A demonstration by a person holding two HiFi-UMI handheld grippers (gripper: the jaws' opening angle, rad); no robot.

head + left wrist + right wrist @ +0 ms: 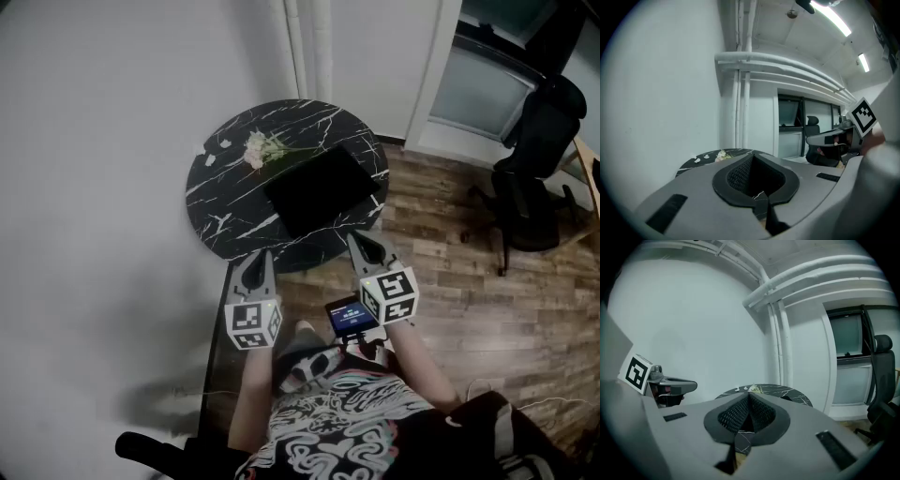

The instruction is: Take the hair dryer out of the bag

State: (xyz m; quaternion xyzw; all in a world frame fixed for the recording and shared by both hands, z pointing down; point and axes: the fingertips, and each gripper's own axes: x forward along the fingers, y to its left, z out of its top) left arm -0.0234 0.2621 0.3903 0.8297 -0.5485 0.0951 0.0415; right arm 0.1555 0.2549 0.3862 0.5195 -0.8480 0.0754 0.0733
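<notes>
Closest in, the person's patterned shirt (337, 427) fills the bottom of the head view, with both forearms reaching out from it. The left gripper (258, 255) and the right gripper (361, 239) are held side by side and a little apart. Each has its jaws pressed together with nothing between them, as the left and right gripper views show. A small lit screen (350, 314) sits just behind the right gripper, on its inner side.

Both jaw tips hang over the near rim of the round black marble table (225, 187). Just ahead of the tips, between the two claws and somewhat nearer the right one, a flat black bag (323, 190) lies on the tabletop, untouched. The hair dryer itself cannot be seen. Beyond the bag, ahead of the left gripper, lies a small sprig of pale flowers (262, 148). Farther still stand white pipes (309, 47) against the wall. Well off to the right gripper's outer side, a black office chair (534, 178) stands on the wooden floor (450, 281).
</notes>
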